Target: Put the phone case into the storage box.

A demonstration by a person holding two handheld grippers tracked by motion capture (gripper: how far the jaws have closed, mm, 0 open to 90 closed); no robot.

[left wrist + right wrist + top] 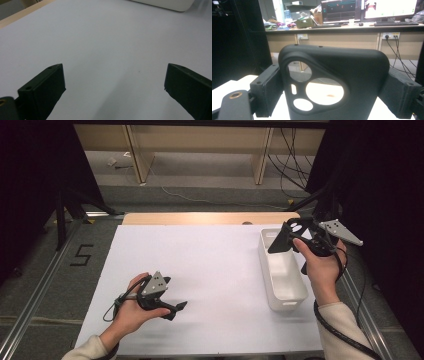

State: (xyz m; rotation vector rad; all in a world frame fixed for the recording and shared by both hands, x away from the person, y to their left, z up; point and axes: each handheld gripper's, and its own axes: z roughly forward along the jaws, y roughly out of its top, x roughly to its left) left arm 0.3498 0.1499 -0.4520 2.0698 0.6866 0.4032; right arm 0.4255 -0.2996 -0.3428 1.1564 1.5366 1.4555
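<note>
- The right gripper (286,236) holds a black phone case (332,82) up in the air, over the far end of the white bin (286,292) by the worktop's right edge.
- Its jaws press on the case's two side edges, quite wide apart.
- The case looks light, thin and a bit bendy, with smooth sides, so a gentle squeeze on the side edges seems best.
- The left gripper (181,306) sits low near the worktop's (215,265) front left corner, jaws wide open and empty.
</note>
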